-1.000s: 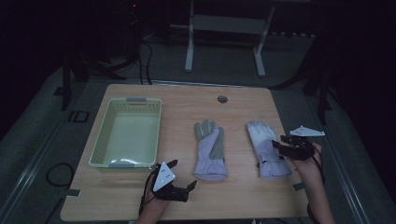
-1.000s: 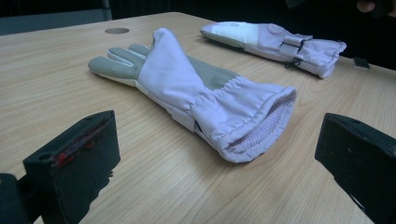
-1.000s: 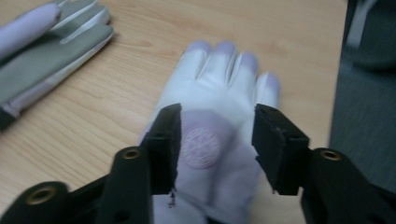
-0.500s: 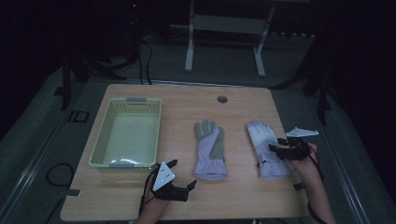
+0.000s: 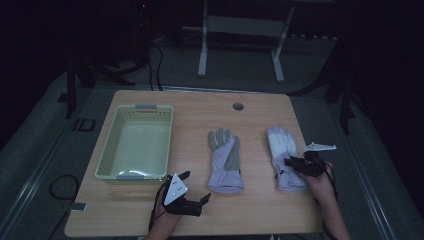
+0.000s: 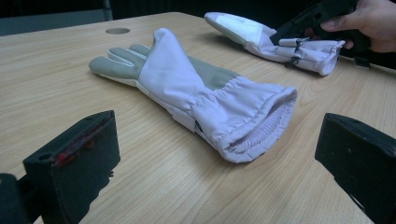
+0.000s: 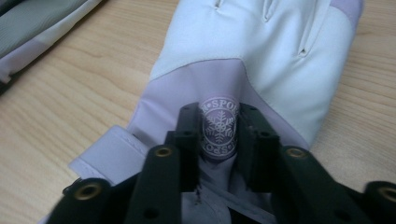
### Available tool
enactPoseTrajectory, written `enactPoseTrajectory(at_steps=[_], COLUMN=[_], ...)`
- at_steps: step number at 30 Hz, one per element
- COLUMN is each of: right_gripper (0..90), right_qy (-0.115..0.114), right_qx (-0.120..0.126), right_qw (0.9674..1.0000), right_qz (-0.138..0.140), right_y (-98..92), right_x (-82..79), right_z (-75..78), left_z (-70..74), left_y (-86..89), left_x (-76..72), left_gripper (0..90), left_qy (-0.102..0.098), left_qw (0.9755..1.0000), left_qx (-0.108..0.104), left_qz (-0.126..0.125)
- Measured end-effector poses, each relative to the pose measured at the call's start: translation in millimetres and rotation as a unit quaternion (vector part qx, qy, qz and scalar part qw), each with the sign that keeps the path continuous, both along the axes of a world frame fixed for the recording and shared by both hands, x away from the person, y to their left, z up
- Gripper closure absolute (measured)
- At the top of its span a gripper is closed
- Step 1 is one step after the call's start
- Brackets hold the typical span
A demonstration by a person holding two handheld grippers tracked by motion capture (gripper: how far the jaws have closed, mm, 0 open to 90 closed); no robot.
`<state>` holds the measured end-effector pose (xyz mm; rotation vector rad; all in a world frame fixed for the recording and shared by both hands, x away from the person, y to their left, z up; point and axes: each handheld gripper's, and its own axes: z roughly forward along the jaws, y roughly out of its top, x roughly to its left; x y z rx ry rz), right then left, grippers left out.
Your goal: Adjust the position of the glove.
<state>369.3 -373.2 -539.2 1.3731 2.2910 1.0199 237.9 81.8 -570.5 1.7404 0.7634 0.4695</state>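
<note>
On the wooden table (image 5: 260, 120) the work in hand looks like gathering gloves into the pale green basket (image 5: 136, 142), which sits at the table's left; the step reached is the grasp on the first one. The right-hand glove (image 5: 285, 157) lies flat well to the right of the basket, near the table's right edge, and the grey-palmed glove (image 5: 225, 160) lies between it and the basket, apart from both. The right gripper (image 5: 295, 164) is down on the right-hand glove's wrist part, and its jaws have just been closing, now pinching a fold of the lilac cloth around the round snowflake badge (image 7: 219, 127). The left gripper (image 5: 192, 187) rests just below the basket's near right corner, jaws spread wide with nothing between them. The next move probably calls for a lift that clears the table, then a carry leftward over the middle glove to the basket. The right gripper view settles the pinch and the badge, which the high view leaves too small; the left gripper view shows the grey-palmed glove's open ribbed cuff (image 6: 261, 126), while the high view alone lays out the basket.
</note>
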Motion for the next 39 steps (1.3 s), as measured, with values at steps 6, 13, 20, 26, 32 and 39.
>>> enactPoseTrajectory(at_steps=[6,13,20,26,32,39], right_gripper=[78.9,79.8,80.3,80.2,80.2,80.1], right_qy=[0.011,-0.009,-0.024,-0.036,-0.045,-0.051], right_qx=[-0.004,0.023,0.029,0.03,0.027,0.023], right_qw=[0.9996,0.9984,0.9979,0.9978,0.9978,0.998], right_qz=[-0.025,-0.052,-0.052,-0.047,-0.041,-0.029], right_y=[8.0,12.8,26.1,41.5,62.4,97.5], right_x=[-5.7,-12.8,-15.4,-17.1,-20.0,-22.9], right_z=[15.5,51.5,85.6,110.7,133.3,153.3], left_z=[0.0,0.0,-0.1,-0.1,0.0,0.0], left_y=[0.1,-0.1,0.0,-0.1,-0.1,-0.3], left_x=[0.2,-0.1,0.0,0.0,0.0,0.0], left_gripper=[0.0,0.0,0.0,0.0,0.0,0.0], left_qy=[0.001,-0.002,-0.002,-0.002,-0.002,-0.002], left_qw=[1.0,1.0,1.0,1.0,1.0,1.0], left_qx=[-0.001,0.001,0.0,0.0,0.0,0.001], left_qz=[0.001,0.001,0.002,0.002,0.002,0.005])
